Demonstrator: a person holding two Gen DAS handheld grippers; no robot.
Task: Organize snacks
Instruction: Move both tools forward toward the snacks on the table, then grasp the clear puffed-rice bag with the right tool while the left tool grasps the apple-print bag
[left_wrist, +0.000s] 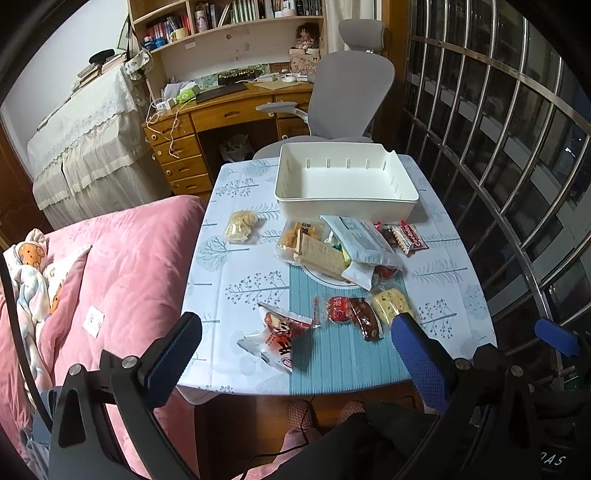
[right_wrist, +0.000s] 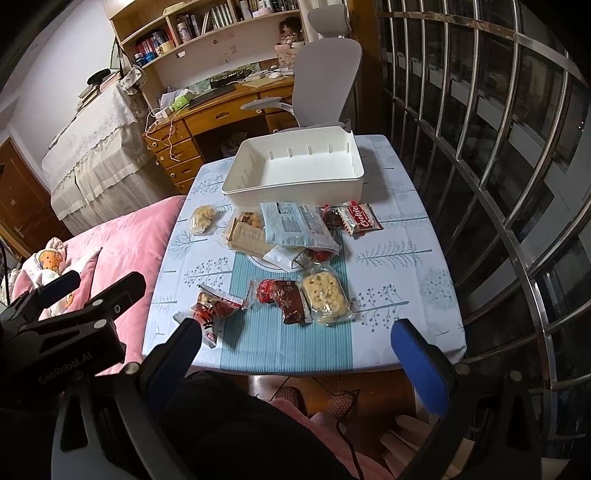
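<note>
Both grippers, left (left_wrist: 295, 347) and right (right_wrist: 297, 343), hang wide open and empty at the table's (left_wrist: 461, 332) near edge, touching nothing. Sorting seems not yet begun: snack packets (right_wrist: 295, 236) lie scattered before the empty white bin (right_wrist: 295, 192). Next, likely, a gripper must reach down to the nearest red packet (left_wrist: 277, 339).
</note>
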